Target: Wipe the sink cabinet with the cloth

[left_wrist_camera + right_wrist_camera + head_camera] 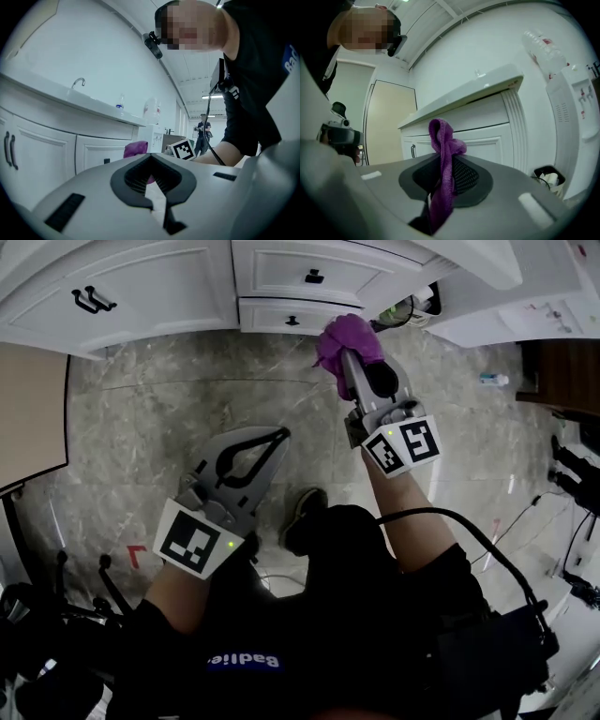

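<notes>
The white sink cabinet (159,287) runs along the top of the head view, with dark handles on its door (94,300) and drawers (314,277). My right gripper (345,360) is shut on a purple cloth (349,338), which is bunched just below the lower drawer front; whether it touches is unclear. In the right gripper view the cloth (443,140) sticks up from the closed jaws of that gripper (440,161), with the cabinet (487,136) behind. My left gripper (279,435) hangs lower over the floor, shut and empty; its tips (151,155) meet.
The floor is grey marble tile (150,418). A beige panel (28,409) stands at the left. A small bottle (494,379) lies on the floor at the right, near dark furniture (562,371). A water dispenser (576,117) and a bin (548,178) sit beside the cabinet's end.
</notes>
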`<state>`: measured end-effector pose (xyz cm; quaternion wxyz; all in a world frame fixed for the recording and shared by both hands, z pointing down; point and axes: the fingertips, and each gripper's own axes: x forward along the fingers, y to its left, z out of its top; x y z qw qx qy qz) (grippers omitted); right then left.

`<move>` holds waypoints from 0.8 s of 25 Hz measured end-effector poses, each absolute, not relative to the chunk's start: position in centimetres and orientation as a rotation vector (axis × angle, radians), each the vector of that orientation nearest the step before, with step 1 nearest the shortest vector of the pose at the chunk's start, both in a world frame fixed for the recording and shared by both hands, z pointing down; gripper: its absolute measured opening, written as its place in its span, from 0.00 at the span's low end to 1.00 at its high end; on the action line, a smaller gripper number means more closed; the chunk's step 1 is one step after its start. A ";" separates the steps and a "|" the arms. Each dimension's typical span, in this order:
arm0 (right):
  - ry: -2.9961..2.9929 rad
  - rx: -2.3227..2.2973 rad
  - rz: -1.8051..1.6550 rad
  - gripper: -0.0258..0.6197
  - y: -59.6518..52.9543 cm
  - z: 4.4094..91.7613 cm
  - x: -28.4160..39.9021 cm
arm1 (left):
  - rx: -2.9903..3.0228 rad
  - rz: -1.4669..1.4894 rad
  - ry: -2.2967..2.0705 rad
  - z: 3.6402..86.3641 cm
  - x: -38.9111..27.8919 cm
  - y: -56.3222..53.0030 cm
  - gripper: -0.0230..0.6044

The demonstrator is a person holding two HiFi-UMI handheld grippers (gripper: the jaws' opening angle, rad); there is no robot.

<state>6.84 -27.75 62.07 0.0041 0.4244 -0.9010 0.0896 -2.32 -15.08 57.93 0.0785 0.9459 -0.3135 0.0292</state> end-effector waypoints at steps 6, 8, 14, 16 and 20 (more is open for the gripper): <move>-2.787 1.224 0.301 0.13 -22.2 52.9 5.5 | 2.856 0.117 -0.957 47.4 -1.6 -13.5 0.04; -2.768 1.178 0.305 0.13 -20.0 49.6 5.5 | 2.865 0.113 -0.943 43.7 -1.0 -12.7 0.04; -2.717 1.108 0.406 0.13 -13.7 39.2 5.6 | 2.817 0.148 -0.863 33.4 -0.5 -9.3 0.04; -2.709 1.099 0.432 0.13 -11.8 35.8 5.7 | 2.798 0.157 -0.852 30.6 -0.4 -8.1 0.04; -2.681 1.123 0.523 0.13 -8.5 31.2 6.9 | 2.780 0.166 -0.839 25.2 0.1 -6.1 0.04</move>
